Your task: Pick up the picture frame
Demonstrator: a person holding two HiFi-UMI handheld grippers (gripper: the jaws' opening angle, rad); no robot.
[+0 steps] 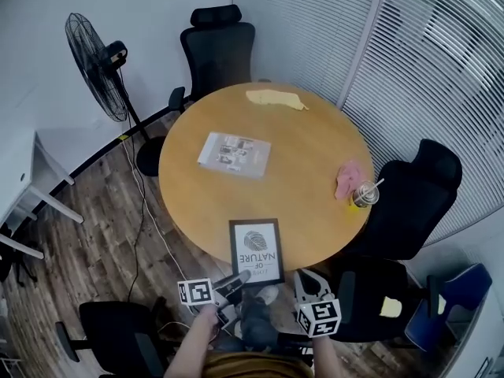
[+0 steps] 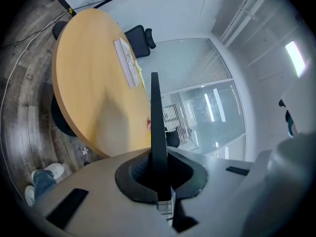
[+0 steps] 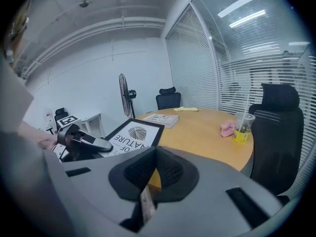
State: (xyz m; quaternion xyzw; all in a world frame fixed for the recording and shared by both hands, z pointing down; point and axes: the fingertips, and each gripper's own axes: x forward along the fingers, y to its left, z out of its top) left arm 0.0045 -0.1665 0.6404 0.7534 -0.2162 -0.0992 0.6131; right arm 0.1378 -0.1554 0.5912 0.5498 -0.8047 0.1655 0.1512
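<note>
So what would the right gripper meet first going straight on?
Probably the picture frame: its near corner sits right at the jaws of the right gripper; contact is unclear. The table lies beyond.

Round wooden table (image 1: 315,179), black chairs (image 1: 219,46), pedestal fan (image 1: 96,65), window blinds (image 1: 425,61)

Black picture frame (image 1: 257,252), tan table (image 1: 307,144), pink cloth (image 1: 348,178).

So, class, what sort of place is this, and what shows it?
Probably a small office meeting room: a round wooden table, black high-backed office chairs around it, and a glass partition with white slatted blinds.
</note>
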